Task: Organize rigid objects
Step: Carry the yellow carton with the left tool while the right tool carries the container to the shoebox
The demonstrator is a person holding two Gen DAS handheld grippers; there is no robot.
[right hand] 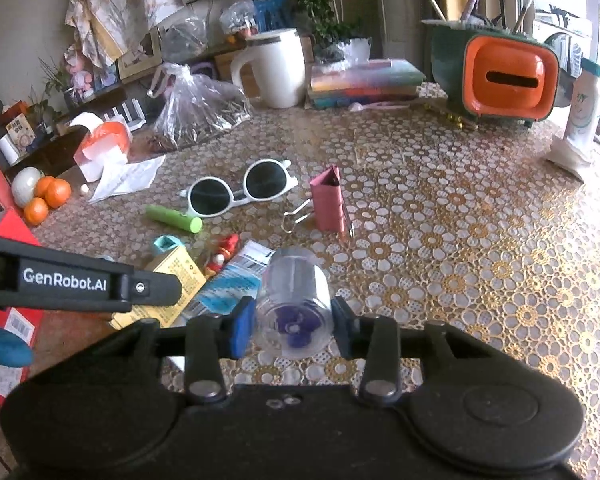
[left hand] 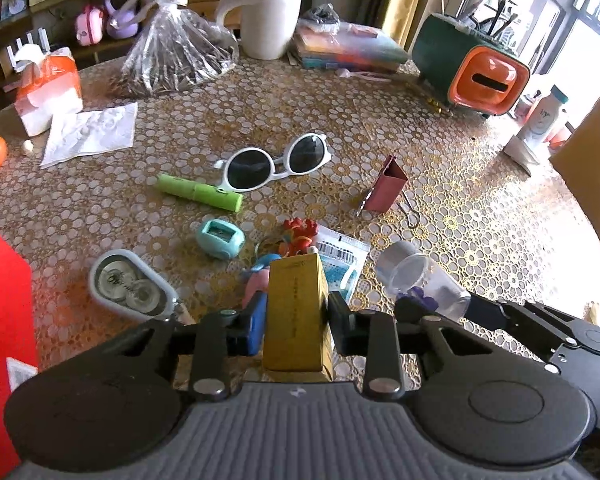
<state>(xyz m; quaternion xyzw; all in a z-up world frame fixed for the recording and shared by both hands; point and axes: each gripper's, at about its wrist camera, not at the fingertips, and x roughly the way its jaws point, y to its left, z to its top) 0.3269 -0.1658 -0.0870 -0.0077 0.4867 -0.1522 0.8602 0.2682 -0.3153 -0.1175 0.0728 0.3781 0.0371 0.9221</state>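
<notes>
My left gripper (left hand: 296,316) is shut on a yellow box (left hand: 298,312), held above the table. My right gripper (right hand: 292,324) is shut on a clear plastic jar (right hand: 294,300) with purple bits inside; the jar also shows in the left wrist view (left hand: 420,276). Loose on the table lie white sunglasses (left hand: 276,160), a green tube (left hand: 200,192), a pink binder clip (left hand: 384,190), a teal sharpener (left hand: 220,238), a red toy (left hand: 300,234), a barcode packet (left hand: 340,260) and a grey tape case (left hand: 130,284).
A red box (left hand: 0,320) stands at the left. At the back stand a white mug (left hand: 272,16), a bag of seeds (left hand: 180,56), stacked books (left hand: 348,50), an orange-green holder (left hand: 472,68), a tissue pack (left hand: 48,88) and a bottle (left hand: 540,120). Oranges (right hand: 48,196) lie far left.
</notes>
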